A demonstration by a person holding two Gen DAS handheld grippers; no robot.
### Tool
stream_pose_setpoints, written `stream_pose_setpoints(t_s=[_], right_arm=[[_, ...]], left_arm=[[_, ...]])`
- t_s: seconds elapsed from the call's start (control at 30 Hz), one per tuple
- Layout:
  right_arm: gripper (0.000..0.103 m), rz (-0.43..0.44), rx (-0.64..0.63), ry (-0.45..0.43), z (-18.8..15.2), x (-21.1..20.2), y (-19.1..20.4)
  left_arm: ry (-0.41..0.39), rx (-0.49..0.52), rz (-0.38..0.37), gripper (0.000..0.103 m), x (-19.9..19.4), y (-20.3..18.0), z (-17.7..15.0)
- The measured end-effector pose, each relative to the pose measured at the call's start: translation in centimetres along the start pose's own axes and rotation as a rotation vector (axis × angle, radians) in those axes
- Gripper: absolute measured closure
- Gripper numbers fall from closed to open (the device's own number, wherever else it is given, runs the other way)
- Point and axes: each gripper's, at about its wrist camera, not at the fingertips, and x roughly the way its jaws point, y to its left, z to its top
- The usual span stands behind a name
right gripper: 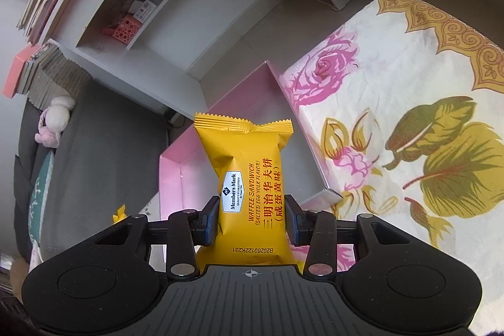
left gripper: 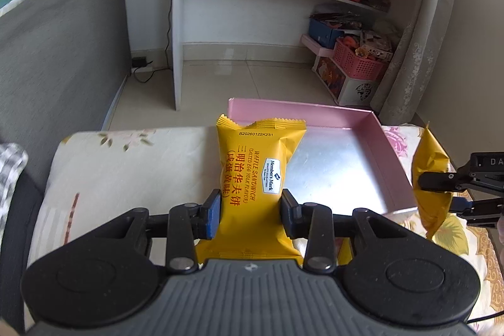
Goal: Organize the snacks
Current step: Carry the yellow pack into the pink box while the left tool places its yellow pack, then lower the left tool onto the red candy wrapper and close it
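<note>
Both grippers [left gripper: 250,214] [right gripper: 252,218] pinch yellow packets [left gripper: 255,178] [right gripper: 252,178]; pink box [left gripper: 375,128] at 1 o'clock, lower flat, then release.

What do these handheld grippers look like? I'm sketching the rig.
Both the left gripper and right gripper match: black linkage arms with silver pivot pins, blue-padded jaws, a ribbed grey body between two round black housings, and a small crosshair mark.

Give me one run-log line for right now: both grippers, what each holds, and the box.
left gripper: shut on yellow waffle pack | right gripper: shut on second yellow waffle pack | pink box: open, no snacks seen inside
</note>
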Motion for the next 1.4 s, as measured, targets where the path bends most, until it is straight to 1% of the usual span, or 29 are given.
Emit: stream_pose_setpoints(t_s=[0.07, 0.13, 0.23, 0.33, 0.5, 0.57, 0.73, 0.8, 0.83, 0.87, 0.9, 0.93, 0.97, 1.03, 1.07, 1.13, 1.2, 1.27, 1.4], right_arm=[[0.062, 0.021, -0.005, -0.012, 0.4, 0.8, -0.2], [0.062, 0.034, -0.01, -0.017, 0.7, 1.4, -0.3], [0.062, 0.05, -0.014, -0.025, 1.3, 2.2, -0.6], [0.062, 0.045, -0.032, -0.041, 1.7, 2.9, -0.8], [0.062, 0.036, -0.034, -0.032, 1.9, 4.0, -1.1], [0.062, 0.041, -0.04, -0.03, 1.9, 4.3, -1.1], [0.06, 0.032, -0.081, -0.039, 1.8, 4.5, -0.4], [0.059, 0.03, -0.092, -0.045, 1.7, 4.4, -0.2], [0.055, 0.03, -0.09, -0.045, 1.8, 4.3, -0.2], [0.048, 0.032, -0.084, -0.046, 1.8, 4.2, -0.3], [0.044, 0.033, -0.077, -0.049, 1.9, 4.1, -0.4], [0.037, 0.031, -0.072, -0.052, 2.0, 3.9, -0.4], [0.034, 0.031, -0.073, -0.058, 2.0, 3.7, -0.4], [0.033, 0.025, -0.087, -0.07, 2.1, 3.2, -0.2], [0.032, 0.02, -0.095, -0.074, 2.1, 3.0, -0.1], [0.031, 0.014, -0.106, -0.075, 1.9, 2.6, 0.1], [0.03, 0.007, -0.123, -0.069, 1.6, 2.2, 0.5], [0.022, -0.003, -0.146, -0.064, 1.3, 1.8, 0.9], [0.019, -0.031, -0.206, -0.063, 0.4, 0.6, 2.1]], left_arm=[[-0.022, 0.023, -0.012, 0.068, 0.9, -0.9, 0.4], [-0.03, 0.045, -0.008, 0.068, 1.8, -1.6, 0.8], [-0.037, 0.093, 0.021, 0.068, 3.1, -2.8, 1.3], [-0.023, 0.123, 0.054, 0.068, 4.6, -3.5, 1.7], [-0.006, 0.137, 0.09, 0.068, 6.3, -3.7, 2.1], [-0.001, 0.134, 0.084, 0.068, 6.8, -3.7, 2.1], [0.014, 0.137, 0.098, 0.067, 7.4, -3.7, 1.8], [0.006, 0.136, 0.098, 0.062, 7.2, -3.7, 1.7], [0.0, 0.133, 0.094, 0.048, 7.2, -3.8, 1.6], [-0.007, 0.133, 0.089, 0.034, 7.0, -3.8, 1.5], [-0.015, 0.133, 0.088, 0.031, 6.8, -3.8, 1.5], [-0.02, 0.137, 0.086, 0.031, 6.6, -3.9, 1.5], [-0.016, 0.141, 0.084, 0.031, 6.4, -4.0, 1.5], [-0.011, 0.146, 0.082, 0.03, 6.1, -4.1, 1.3], [-0.013, 0.147, 0.083, 0.028, 5.8, -4.1, 1.2], [-0.016, 0.14, 0.077, 0.025, 5.4, -4.1, 1.0], [-0.014, 0.132, 0.068, 0.025, 4.9, -4.0, 0.8], [-0.01, 0.12, 0.06, 0.023, 4.3, -3.9, 0.5], [0.0, 0.103, 0.054, 0.022, 3.2, -3.5, -0.2]])
